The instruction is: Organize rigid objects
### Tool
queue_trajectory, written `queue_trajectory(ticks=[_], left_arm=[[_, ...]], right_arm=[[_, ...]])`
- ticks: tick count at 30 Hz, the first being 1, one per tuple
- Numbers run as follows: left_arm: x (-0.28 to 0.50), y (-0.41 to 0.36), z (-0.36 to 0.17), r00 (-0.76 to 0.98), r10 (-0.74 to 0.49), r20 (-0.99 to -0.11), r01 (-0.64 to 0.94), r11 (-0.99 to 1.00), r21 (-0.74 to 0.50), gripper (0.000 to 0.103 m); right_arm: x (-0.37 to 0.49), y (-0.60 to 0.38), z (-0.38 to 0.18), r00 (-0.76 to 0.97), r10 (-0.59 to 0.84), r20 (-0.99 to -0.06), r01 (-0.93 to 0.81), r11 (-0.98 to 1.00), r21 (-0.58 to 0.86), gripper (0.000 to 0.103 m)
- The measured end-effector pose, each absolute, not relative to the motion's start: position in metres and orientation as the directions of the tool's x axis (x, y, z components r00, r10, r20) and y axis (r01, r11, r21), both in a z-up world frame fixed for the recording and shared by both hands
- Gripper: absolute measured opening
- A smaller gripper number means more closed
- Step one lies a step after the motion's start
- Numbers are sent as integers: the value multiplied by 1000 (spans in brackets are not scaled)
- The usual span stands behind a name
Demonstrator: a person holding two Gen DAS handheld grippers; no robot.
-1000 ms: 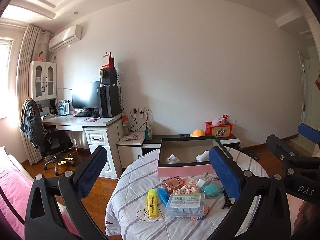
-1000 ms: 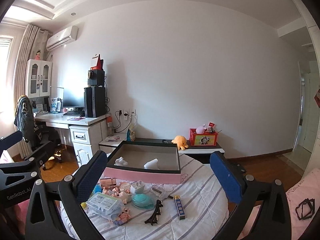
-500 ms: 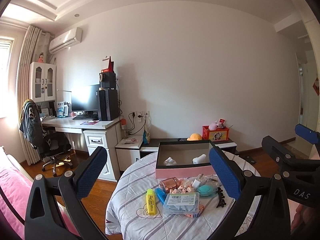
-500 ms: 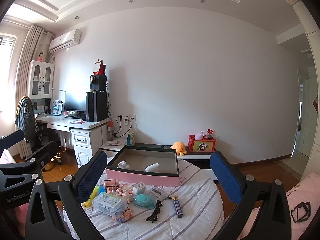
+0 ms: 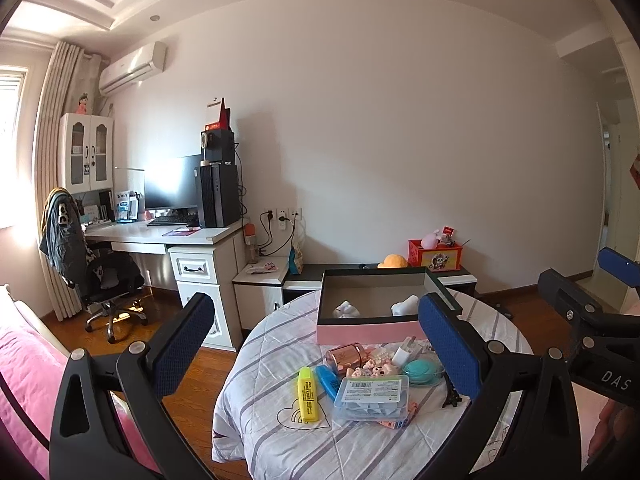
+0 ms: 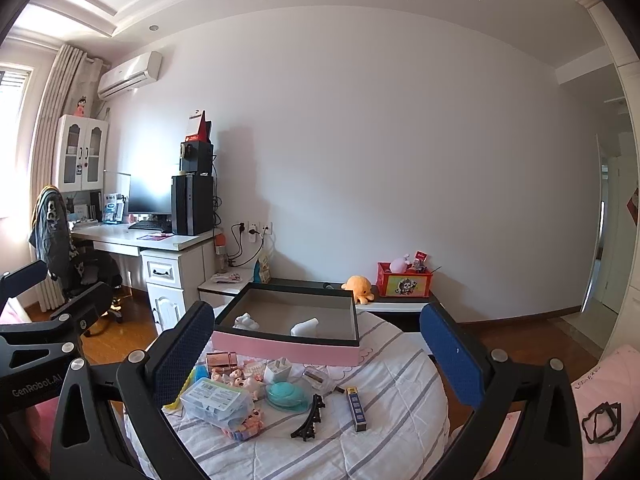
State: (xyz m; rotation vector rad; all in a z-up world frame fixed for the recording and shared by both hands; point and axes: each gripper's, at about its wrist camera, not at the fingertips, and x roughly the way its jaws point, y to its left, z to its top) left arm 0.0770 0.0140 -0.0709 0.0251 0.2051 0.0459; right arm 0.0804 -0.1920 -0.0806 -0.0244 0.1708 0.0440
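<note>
A pink-sided open box [image 5: 372, 304] [image 6: 286, 332] stands at the far side of a round table covered by a striped white cloth [image 5: 280, 432] [image 6: 400, 384]. Two white items lie inside the box. In front of it lies a cluster: a yellow highlighter [image 5: 307, 394], a clear plastic case [image 5: 372, 396] [image 6: 218, 402], a teal round object [image 5: 418, 372] [image 6: 286, 394], a copper cup [image 5: 346, 356], a white charger [image 6: 278, 370], a black hair clip [image 6: 310, 420], a dark slim box [image 6: 357, 408]. My left gripper [image 5: 316, 344] and right gripper [image 6: 316, 354] hover open and empty, well back from the table.
A white desk [image 5: 160, 236] with monitor and PC tower stands at the left wall, with an office chair [image 5: 104, 276] before it. A low cabinet with a red toy box [image 6: 404, 282] sits behind the table. Pink bedding [image 5: 24, 380] lies at lower left.
Both grippers have drawn back and risen slightly, so the table and box look smaller and lower in both views. Nothing on the table has moved. Both stay open.
</note>
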Motion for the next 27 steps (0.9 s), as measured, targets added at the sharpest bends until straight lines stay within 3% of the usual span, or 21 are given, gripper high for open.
queue_trajectory(ticks=[9, 19, 27], left_arm=[[113, 47, -105, 942, 71, -327, -81, 997, -16, 103], [160, 18, -174, 842, -113, -528, 72, 993, -98, 103], [179, -7, -208, 775, -124, -619, 63, 991, -119, 103]], right_arm=[[105, -205, -105, 967, 15, -255, -16, 1000, -4, 103], [143, -225, -158, 913, -4, -408, 14, 1000, 21, 103], [171, -238, -194, 863, 4, -504, 16, 999, 36, 103]])
